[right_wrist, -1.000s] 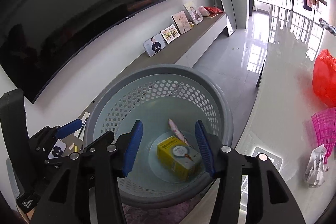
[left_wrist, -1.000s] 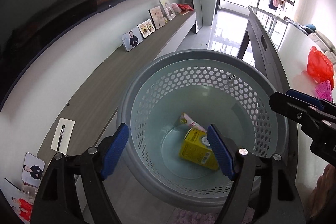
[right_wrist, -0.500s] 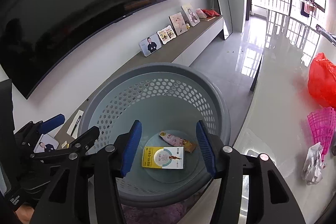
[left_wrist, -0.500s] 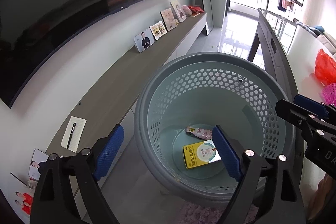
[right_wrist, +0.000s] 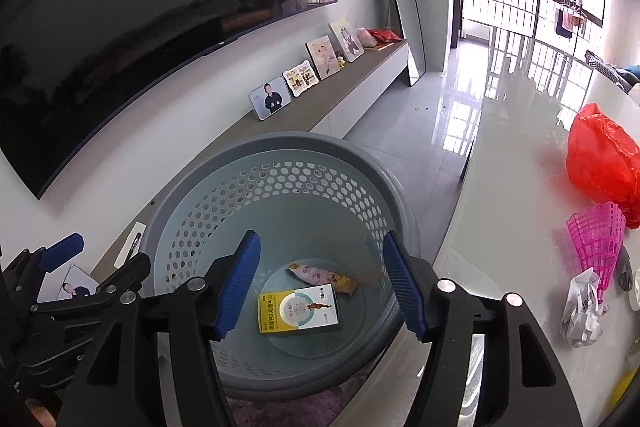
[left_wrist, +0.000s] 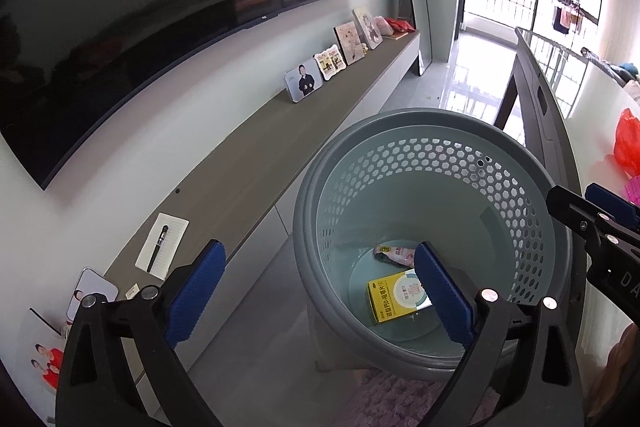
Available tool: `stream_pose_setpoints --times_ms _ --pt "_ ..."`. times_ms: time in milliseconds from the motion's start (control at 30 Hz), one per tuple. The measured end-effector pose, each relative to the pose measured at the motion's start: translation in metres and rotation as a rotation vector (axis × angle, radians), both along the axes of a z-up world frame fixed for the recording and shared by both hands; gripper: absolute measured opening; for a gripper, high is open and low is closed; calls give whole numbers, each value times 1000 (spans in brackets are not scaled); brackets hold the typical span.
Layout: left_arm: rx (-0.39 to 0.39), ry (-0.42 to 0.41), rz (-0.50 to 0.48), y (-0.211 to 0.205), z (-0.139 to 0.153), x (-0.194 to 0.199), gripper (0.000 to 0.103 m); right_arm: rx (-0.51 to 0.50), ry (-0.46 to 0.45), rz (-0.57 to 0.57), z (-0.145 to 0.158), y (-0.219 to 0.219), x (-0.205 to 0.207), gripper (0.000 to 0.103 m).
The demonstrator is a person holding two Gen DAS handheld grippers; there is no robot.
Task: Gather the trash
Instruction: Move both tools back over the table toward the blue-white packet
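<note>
So the biggest thing in front of me is the grey laundry-style basket (right_wrist: pixel 280 163) I'm using as the bin, sitting on the floor between the TV bench (left_wrist: pixel 248 163) and the white table (right_wrist: pixel 520 155), close enough that I can just hang both tongs over its mouth. Off on the table there's a red plastic bag (right_wrist: pixel 604 155), a pink mesh thing (right_wrist: pixel 598 243) and a crumpled white wrapper (right_wrist: pixel 582 307), which I'd guess are next in line.

Down on the basket floor is the trash: a yellow box (right_wrist: pixel 298 309) lying flat, with a pinkish snack packet (right_wrist: pixel 316 275) just behind it, touching or nearly so.

My left gripper (left_wrist: pixel 316 287) is spreading wide with nothing between the pads. Right gripper (right_wrist: pixel 320 285) is opening too, also empty. Both are tilted down into the basket, so I reckon this drop is done.
</note>
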State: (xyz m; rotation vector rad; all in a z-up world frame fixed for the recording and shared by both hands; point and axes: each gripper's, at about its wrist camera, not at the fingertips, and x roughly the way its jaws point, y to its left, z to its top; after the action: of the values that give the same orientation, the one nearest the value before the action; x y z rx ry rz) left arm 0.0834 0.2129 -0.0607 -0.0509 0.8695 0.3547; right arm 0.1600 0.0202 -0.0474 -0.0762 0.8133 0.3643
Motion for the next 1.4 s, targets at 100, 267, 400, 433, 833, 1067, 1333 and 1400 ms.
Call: stream_pose_setpoints --times_ms 100,267,400,433,833,1067,1333,1400 --pt "15 -8 5 -3 6 -4 93 7 -23 -2 6 -3 -5 68" --pt "23 -29 10 -9 20 -9 93 77 -23 -42 16 -22 -11 72" --pt "35 -45 -5 -18 30 -13 93 49 -78 -102 31 -42 -24 75" --pt "37 -49 -10 -22 34 -15 94 42 -90 -114 34 -47 -27 75" --pt "40 -79 -173 -83 50 -15 95 -12 -189 -319 60 -134 -89 78" --pt "35 -106 -266 -137 60 -19 95 -4 -105 -365 50 -190 -111 78" --pt "16 -112 -372 -201 64 -18 96 26 -80 -471 44 -256 -141 78" --pt "7 -108 -397 -215 63 -17 96 20 -58 -497 40 -270 -143 78"
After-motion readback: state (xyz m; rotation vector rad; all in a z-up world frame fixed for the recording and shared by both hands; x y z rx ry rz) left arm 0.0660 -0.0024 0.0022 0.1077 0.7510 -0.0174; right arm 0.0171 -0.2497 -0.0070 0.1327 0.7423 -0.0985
